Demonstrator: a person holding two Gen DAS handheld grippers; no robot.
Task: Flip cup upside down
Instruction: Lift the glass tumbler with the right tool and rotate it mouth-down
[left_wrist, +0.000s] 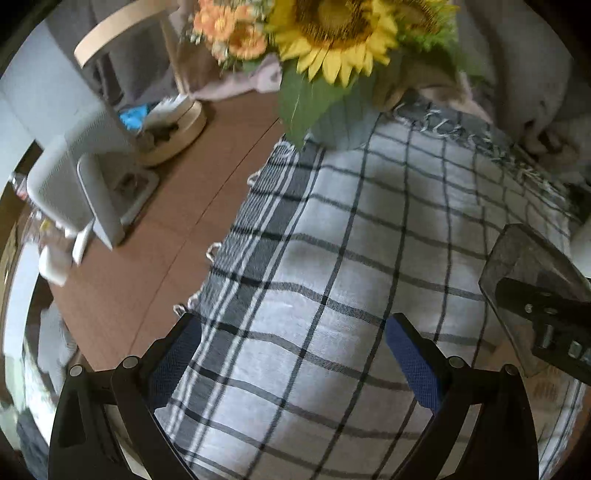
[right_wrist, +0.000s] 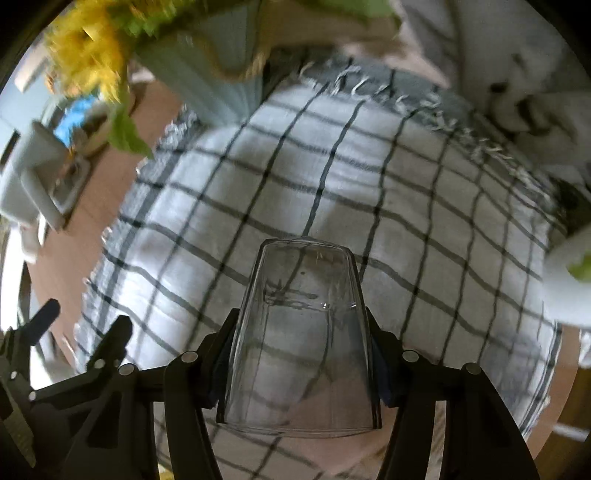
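Observation:
A clear glass cup (right_wrist: 301, 339) sits between the fingers of my right gripper (right_wrist: 299, 354), which is shut on it. The cup lies along the fingers, its closed base pointing forward and its wide rim toward the camera, held above the checked cloth (right_wrist: 424, 206). In the left wrist view the same cup (left_wrist: 524, 273) shows at the right edge, held tilted by the right gripper's black finger (left_wrist: 546, 314). My left gripper (left_wrist: 295, 354) is open and empty over the cloth (left_wrist: 332, 258), its blue pads (left_wrist: 413, 363) wide apart.
A pale vase (left_wrist: 343, 125) of sunflowers (left_wrist: 332, 33) stands at the cloth's far edge. A white appliance (left_wrist: 85, 184) and a round wooden tray (left_wrist: 177, 129) stand on the brown table (left_wrist: 177, 221) to the left. A white object (right_wrist: 569, 284) is at the right.

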